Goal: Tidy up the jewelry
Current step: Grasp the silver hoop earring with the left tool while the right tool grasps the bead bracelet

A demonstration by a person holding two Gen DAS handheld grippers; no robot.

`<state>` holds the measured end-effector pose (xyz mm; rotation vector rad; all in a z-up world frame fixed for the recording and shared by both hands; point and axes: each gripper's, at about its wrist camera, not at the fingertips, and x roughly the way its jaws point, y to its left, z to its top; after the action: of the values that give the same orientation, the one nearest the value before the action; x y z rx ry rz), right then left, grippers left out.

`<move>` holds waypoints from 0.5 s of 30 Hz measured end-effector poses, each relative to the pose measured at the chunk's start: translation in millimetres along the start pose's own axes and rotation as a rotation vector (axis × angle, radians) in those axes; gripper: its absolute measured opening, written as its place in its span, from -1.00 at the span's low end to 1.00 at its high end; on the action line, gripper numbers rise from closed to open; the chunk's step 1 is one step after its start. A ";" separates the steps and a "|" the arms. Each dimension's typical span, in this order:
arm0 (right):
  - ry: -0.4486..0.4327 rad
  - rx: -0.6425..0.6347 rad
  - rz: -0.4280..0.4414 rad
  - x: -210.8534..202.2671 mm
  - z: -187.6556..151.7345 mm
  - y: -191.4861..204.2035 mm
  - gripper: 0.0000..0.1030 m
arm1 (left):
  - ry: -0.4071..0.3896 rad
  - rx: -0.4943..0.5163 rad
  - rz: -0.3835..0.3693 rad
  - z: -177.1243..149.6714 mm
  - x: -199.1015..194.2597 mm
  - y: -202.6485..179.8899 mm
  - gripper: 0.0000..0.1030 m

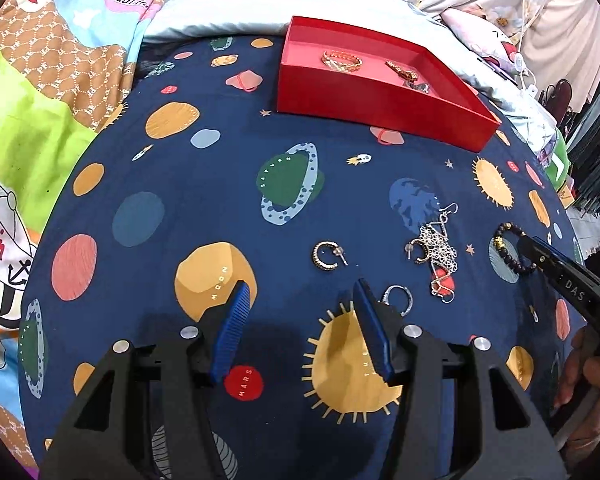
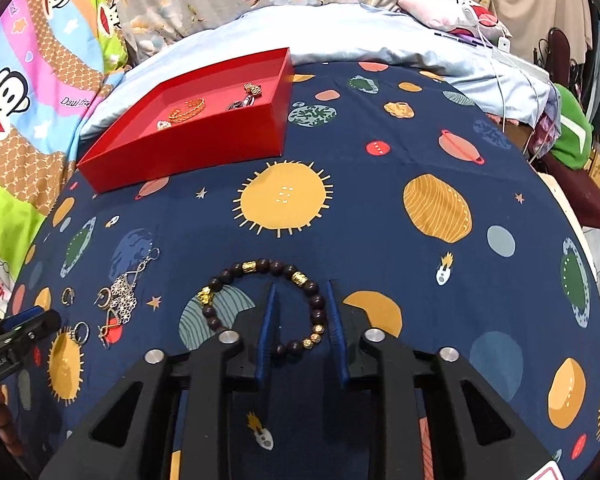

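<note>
Dark round-bead bracelet with gold spacer beads (image 2: 268, 304) lies flat on the navy planet-print bedsheet (image 2: 380, 208). Right gripper (image 2: 300, 292) straddles its right arc: jaws narrowed to a small gap, beads between the blue pads (image 2: 267, 332), but contact isn't visible, so no confirmed hold.

Left gripper (image 1: 300, 292) hovers over the sheet, jaws about half open, nothing between them.

Loose pieces on the sheet, left of the bracelet in the right wrist view: silver filigree earrings in a tangled heap (image 1: 436, 252), small dark-studded hoop earring (image 1: 328, 254), silver ring (image 1: 398, 298) just beside the left gripper's right finger.

Open red cardboard box (image 1: 380, 108) sits at the far end of the sheet, well apart from the bracelet. Holds a woven gold bangle (image 1: 342, 60) and a gold chain piece (image 1: 400, 70).

View differences: right wrist shows the whole bracelet; left wrist shows only part of it, rest hidden behind the right gripper's black finger. Right wrist also shows a small pale item in the box near the bangle, too small to identify. A dark item by the chain piece is unclear in both views. A hand is cut off at the left wrist view's lower right.
</note>
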<state>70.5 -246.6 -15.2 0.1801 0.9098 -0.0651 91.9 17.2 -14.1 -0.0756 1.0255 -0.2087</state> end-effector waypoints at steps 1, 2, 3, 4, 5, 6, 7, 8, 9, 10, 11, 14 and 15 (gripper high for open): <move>-0.004 0.003 -0.002 0.7 0.5 -1.5 -0.68 | 0.000 0.003 -0.005 -0.1 -0.5 -1.5 0.00; -0.007 0.005 -0.003 1.3 0.9 -3.3 -0.74 | 0.000 0.007 -0.011 -0.4 -1.4 -3.3 0.00; -0.009 0.008 -0.003 2.0 1.5 -4.8 -0.76 | -0.002 0.012 -0.015 -0.7 -2.2 -5.3 0.00; -0.012 0.012 -0.001 2.8 2.3 -6.2 -0.78 | -0.001 0.017 -0.022 -1.1 -2.9 -7.9 0.00; -0.012 0.013 -0.002 3.1 2.8 -6.2 -0.80 | 0.000 0.021 -0.028 -1.6 -3.3 -10.0 0.00; -0.012 0.011 -0.007 3.3 3.0 -5.8 -0.82 | 0.001 0.022 -0.034 -2.2 -3.8 -12.0 0.00; -0.012 0.009 -0.012 3.1 3.0 -5.0 -0.85 | 0.003 0.025 -0.044 -3.0 -4.4 -15.4 0.00; -0.011 0.008 -0.015 2.5 2.5 -4.2 -0.85 | 0.004 0.027 -0.051 -3.6 -4.9 -17.6 0.00; -0.009 0.008 -0.016 1.7 1.7 -3.5 -0.85 | 0.008 0.030 -0.061 -4.6 -5.4 -20.7 0.00; -0.009 0.008 -0.017 1.0 0.7 -2.8 -0.86 | 0.010 0.032 -0.066 -5.2 -5.6 -22.5 0.00; -0.008 0.010 -0.015 0.3 -0.2 -2.8 -0.86 | 0.013 0.035 -0.074 -6.0 -5.8 -25.3 -0.01; -0.002 0.021 -0.005 -1.5 -2.4 -3.8 -0.86 | 0.017 0.054 -0.089 -8.1 -4.3 -32.6 -0.02; 0.000 0.025 -0.002 -1.9 -2.8 -4.1 -0.86 | 0.020 0.058 -0.095 -8.8 -3.3 -34.5 -0.08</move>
<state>66.6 -250.1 -15.9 0.2022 0.9095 -0.0782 78.0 -15.5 -10.4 -0.0703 1.0362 -0.3263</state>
